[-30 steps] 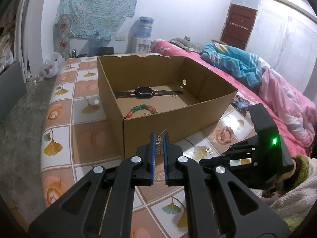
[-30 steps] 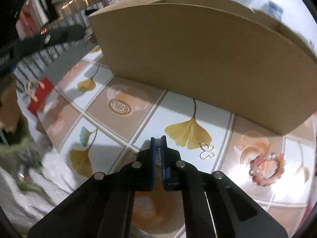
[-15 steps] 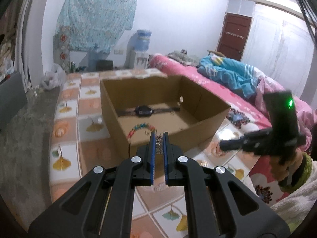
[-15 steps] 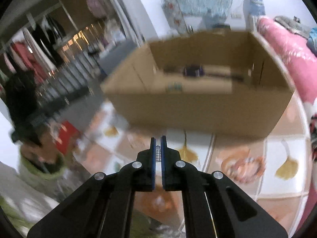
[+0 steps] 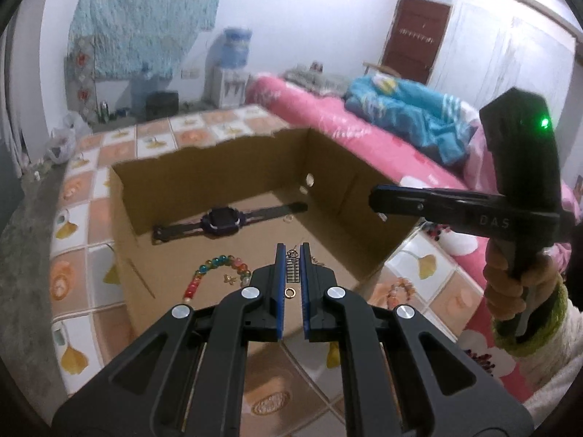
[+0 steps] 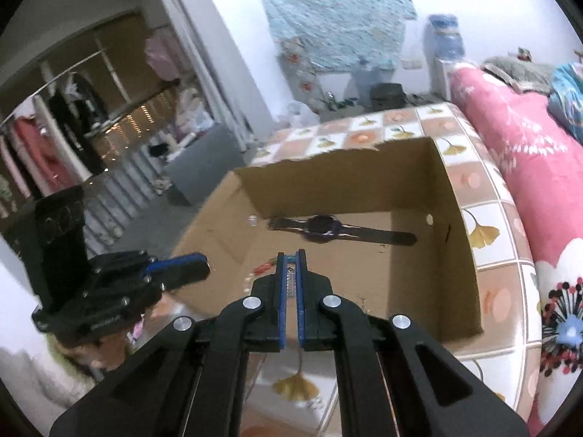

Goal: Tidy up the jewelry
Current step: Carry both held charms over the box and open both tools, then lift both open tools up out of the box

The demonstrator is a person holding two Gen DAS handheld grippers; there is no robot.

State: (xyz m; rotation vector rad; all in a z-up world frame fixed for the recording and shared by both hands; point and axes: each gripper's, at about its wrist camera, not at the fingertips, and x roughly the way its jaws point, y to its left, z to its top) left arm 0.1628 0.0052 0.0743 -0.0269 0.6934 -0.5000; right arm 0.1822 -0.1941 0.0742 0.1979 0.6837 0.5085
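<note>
From here the cardboard box (image 5: 364, 240) is open at the top, so I can come in from above; its four walls block any entry from the side. On its floor the watch (image 5: 222, 218) lies across the far part and the bead bracelet (image 5: 215, 273) curves near the front wall, with bare cardboard between them. My right gripper (image 5: 375, 202) hangs over the box's right wall, crowding that side. Bare tabletop (image 5: 76, 196) lies left of the box.

Brown cardboard box (image 5: 364, 196); black watch (image 5: 222, 220); multicoloured bead bracelet (image 5: 209, 273); ginkgo-leaf tiled tabletop (image 5: 80, 196); pink bedspread (image 5: 328, 123).
</note>
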